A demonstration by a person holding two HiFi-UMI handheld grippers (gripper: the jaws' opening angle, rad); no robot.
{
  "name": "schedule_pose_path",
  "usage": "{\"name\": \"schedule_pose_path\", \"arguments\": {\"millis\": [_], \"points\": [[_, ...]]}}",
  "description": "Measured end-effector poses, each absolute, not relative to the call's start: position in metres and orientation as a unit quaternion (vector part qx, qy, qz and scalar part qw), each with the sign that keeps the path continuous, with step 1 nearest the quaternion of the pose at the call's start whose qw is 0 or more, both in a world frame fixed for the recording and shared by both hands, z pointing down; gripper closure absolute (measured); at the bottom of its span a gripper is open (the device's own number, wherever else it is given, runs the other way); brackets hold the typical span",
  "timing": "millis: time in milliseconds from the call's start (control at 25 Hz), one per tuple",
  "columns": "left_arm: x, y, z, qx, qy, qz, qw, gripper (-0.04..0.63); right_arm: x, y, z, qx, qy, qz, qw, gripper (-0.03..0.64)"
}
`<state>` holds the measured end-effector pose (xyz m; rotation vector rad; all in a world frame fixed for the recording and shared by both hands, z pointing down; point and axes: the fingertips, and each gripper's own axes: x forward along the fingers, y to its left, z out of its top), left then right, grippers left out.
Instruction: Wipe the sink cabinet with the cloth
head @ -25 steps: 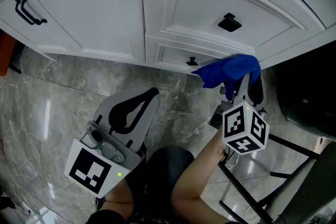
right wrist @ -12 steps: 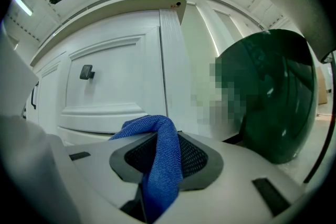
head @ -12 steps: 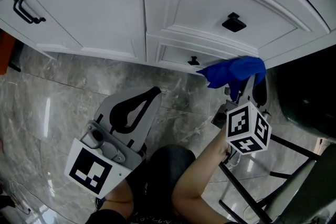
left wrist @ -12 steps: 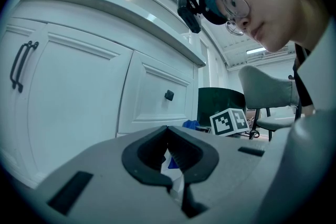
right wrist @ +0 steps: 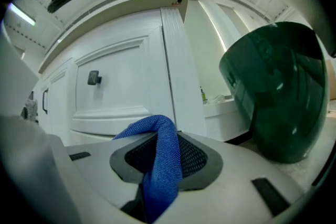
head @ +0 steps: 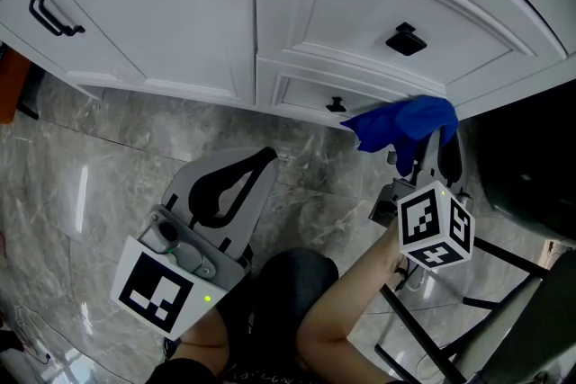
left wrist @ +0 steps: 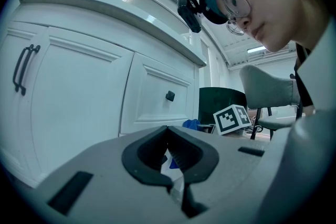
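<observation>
Blue microfibre cloth [head: 400, 123] is clamped in the right gripper [head: 423, 153], against the lower right edge of the white panelled sink cabinet [head: 180, 22] (door panels lie leftward). Left gripper [head: 225, 189] hangs lower, well apart, jaws all but together, empty.

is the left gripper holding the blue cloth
No, the blue cloth is clamped in the right gripper, while the left gripper holds nothing.
</observation>
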<state>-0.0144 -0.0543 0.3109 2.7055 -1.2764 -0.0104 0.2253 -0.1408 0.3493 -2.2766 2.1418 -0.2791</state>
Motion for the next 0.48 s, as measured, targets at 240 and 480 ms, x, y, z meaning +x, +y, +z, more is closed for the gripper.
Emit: {"name": "schedule_pose_path", "arguments": {"millis": [240, 480], "points": [[-0.017, -0.053, 0.311, 0.900, -0.431, 0.002, 0.071, 0.591, 0.159, -0.141, 0.322, -0.582, 0.806, -0.092, 0.061, 0.497], [-0.017, -0.054, 0.311, 0.898, -0.435, 0.006, 0.068, 0.591, 0.054, -0.142, 0.333, -0.463, 0.884, -0.069, -0.023, 0.498]]}}
